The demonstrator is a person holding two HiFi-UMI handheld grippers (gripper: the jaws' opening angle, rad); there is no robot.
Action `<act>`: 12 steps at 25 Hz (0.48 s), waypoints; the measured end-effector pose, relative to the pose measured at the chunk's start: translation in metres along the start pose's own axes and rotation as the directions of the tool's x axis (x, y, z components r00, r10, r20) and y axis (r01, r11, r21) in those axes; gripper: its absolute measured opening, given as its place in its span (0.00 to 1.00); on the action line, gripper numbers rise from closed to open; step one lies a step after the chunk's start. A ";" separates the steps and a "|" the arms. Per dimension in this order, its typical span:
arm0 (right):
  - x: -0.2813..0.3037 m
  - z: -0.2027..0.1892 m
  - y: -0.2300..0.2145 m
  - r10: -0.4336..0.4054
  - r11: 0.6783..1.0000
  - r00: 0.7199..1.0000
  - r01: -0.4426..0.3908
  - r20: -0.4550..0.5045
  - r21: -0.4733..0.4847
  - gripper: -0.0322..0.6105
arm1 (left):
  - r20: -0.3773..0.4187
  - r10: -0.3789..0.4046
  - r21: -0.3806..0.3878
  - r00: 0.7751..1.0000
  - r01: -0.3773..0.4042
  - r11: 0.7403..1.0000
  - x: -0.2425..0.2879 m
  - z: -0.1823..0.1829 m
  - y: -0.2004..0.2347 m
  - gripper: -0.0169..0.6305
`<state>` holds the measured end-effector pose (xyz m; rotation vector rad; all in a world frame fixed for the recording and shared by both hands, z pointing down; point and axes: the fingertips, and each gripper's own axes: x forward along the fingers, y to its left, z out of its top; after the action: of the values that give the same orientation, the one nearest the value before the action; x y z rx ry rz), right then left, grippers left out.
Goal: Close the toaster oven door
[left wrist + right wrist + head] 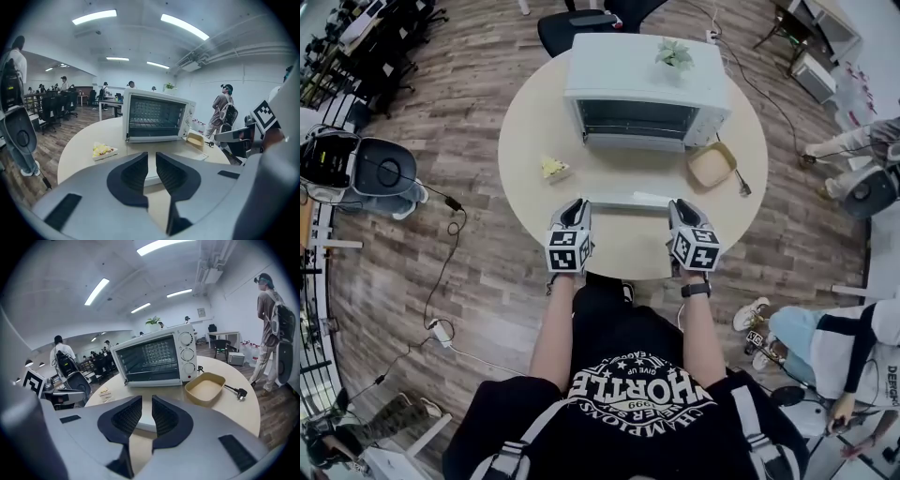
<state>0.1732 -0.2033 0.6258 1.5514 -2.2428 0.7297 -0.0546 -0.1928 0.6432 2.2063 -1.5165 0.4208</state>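
White toaster oven (647, 89) sits at 12 o'clock on the table (530, 131), door (628, 200) flopped down flat, its near edge half hidden behind the left gripper (577, 203) and right gripper (680, 204), both cracked slightly apart, gripping nothing.

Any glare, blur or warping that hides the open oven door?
Head view: sharp, evenly lit, fisheye curving the wooden floor; the white toaster oven with its lowered door reads clearly on the round beige table. Left gripper view: barrel distortion, dark corners, ceiling strip lights blown out, oven sharp. Right gripper view: same warping, no glare on the door.
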 end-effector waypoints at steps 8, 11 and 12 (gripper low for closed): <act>0.010 -0.020 -0.013 -0.030 0.999 0.999 0.030 -0.039 0.013 0.23 | -0.051 -0.014 -0.028 0.999 0.013 1.000 0.013 -0.018 0.007 0.16; 0.013 -0.026 -0.019 -0.042 0.999 0.997 0.043 -0.057 0.018 0.25 | -0.065 -0.015 -0.039 0.998 0.012 0.999 0.017 -0.024 0.011 0.18; 0.014 -0.029 -0.020 -0.046 0.999 0.997 0.047 -0.064 0.019 0.25 | -0.070 -0.015 -0.042 0.997 0.012 0.999 0.018 -0.025 0.013 0.19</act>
<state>0.1859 -0.2031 0.6619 1.5622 -2.1525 0.7806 -0.0604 -0.1989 0.6761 2.1459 -1.4600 0.4541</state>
